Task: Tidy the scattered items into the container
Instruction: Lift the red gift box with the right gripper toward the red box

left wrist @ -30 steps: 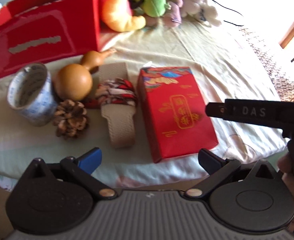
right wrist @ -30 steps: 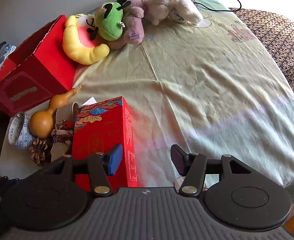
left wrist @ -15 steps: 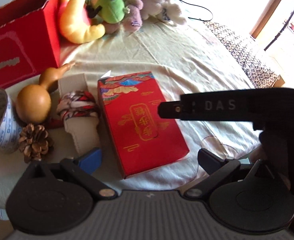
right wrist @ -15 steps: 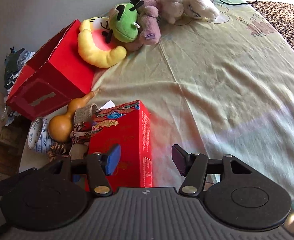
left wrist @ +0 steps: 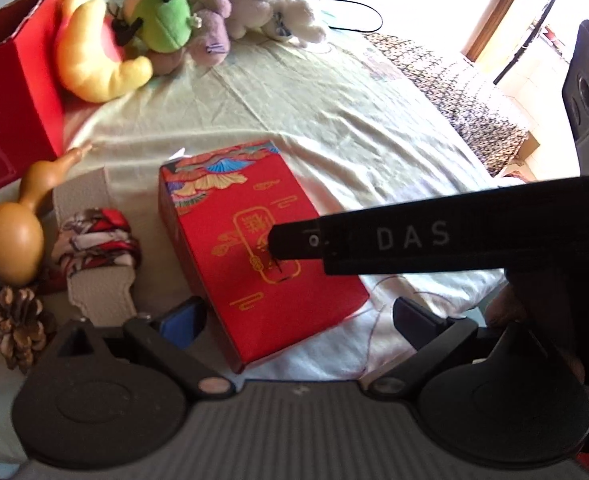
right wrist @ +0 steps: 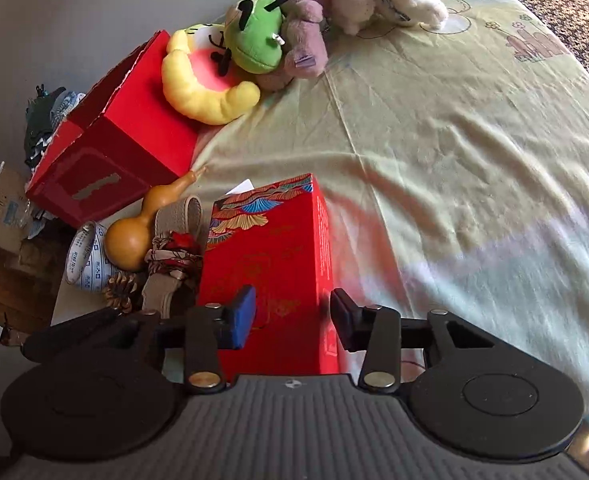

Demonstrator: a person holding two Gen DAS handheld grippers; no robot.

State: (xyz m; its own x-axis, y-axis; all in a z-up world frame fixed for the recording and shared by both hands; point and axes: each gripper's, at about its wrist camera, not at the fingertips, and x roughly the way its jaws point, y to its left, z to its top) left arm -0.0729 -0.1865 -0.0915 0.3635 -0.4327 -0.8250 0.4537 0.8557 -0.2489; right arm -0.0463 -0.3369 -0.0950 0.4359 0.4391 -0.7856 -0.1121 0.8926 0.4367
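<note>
The red gift box [right wrist: 270,264] lies flat on the bed [right wrist: 454,152] near its front edge, with the open red container [right wrist: 126,136] well apart toward the back left corner, beside the soft toys [right wrist: 250,36]. The right gripper [right wrist: 292,316] hangs just above the near end of the gift box, its fingers apart and set roughly either side of the box's width, not yet touching it as far as the view shows. The left gripper [left wrist: 298,320] is also spread wide and empty, hovering over the front edge of the bed near the box's near corner. The gift box looks like stiff printed card with a glossy, probably slick skin; it is likely light, or hollow enough to dent if squeezed hard. The long side walls near the front end seem the best place to pinch, low down where the card is stiffest. To its left sit a gourd [left wrist: 10,236], a belt [left wrist: 94,264], a pine cone [left wrist: 14,324] and a tape roll [right wrist: 84,256], crowded together.
</note>
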